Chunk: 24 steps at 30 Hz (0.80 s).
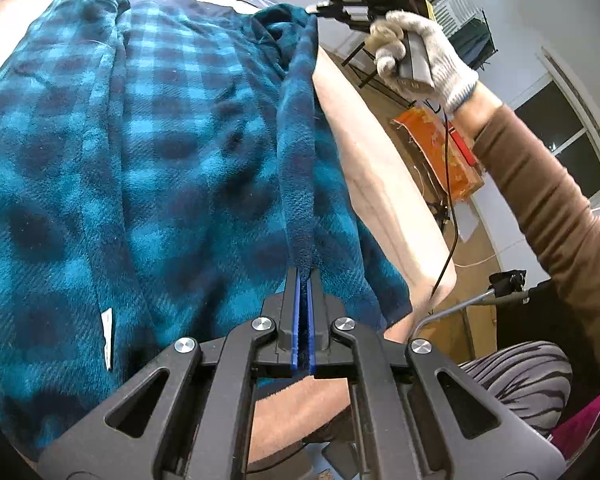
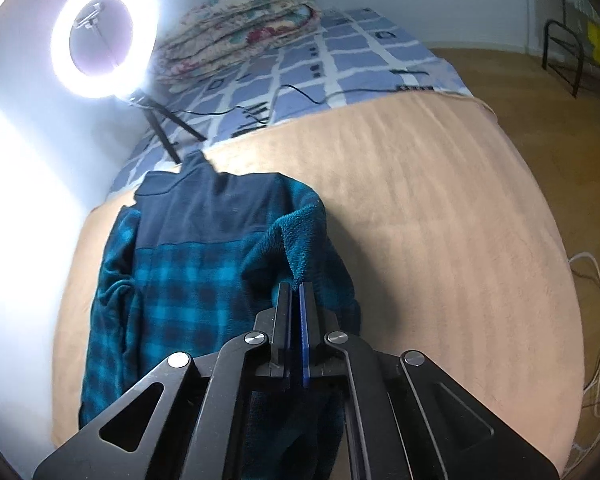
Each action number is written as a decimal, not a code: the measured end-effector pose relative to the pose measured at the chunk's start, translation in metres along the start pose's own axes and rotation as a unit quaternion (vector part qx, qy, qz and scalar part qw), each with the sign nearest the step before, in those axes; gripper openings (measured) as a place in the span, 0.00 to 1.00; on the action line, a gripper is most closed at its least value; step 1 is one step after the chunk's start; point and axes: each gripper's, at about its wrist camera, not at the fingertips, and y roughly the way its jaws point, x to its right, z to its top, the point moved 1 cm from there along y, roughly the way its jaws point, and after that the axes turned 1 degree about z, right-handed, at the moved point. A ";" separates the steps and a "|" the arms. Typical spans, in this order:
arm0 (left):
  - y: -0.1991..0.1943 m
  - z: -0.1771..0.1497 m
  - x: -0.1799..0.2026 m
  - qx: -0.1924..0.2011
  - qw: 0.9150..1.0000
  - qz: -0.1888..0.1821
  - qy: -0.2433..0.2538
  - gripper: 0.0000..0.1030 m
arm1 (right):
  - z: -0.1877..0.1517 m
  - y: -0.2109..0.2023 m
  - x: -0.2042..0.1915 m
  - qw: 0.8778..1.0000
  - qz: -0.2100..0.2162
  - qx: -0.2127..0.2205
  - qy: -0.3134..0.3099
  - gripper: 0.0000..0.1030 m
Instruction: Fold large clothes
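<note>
Teal-and-navy plaid fleece shirt (image 2: 188, 280), navy yoke; tan blanket (image 2: 440, 220); blue-and-white checked sheet (image 2: 340, 60)

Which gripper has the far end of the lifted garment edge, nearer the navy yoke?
The right gripper, held by the gloved hand. It pinches the plaid fleece garment at its top corner; the left gripper clamps the same edge lower down.

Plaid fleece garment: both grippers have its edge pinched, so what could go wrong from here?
The left gripper and right gripper each hold only a thin bite of the plaid fleece garment; thick pile could slip free. The far sleeve lies bunched and may get folded in as a lump.
</note>
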 end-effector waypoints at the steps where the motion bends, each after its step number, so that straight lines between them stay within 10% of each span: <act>1: -0.001 -0.002 0.000 -0.001 1.000 -0.001 0.001 0.00 | 0.002 -0.001 -0.005 1.000 0.003 0.001 -0.002 0.02; 16: -0.007 -0.011 -0.009 -0.007 1.000 0.004 -0.011 0.00 | 0.008 0.074 -0.155 0.991 0.003 -0.019 -0.135 0.01; 24: 0.001 -0.015 -0.032 -0.018 0.999 0.022 -0.039 0.00 | -0.011 0.145 -0.165 0.985 -0.001 -0.065 -0.158 0.02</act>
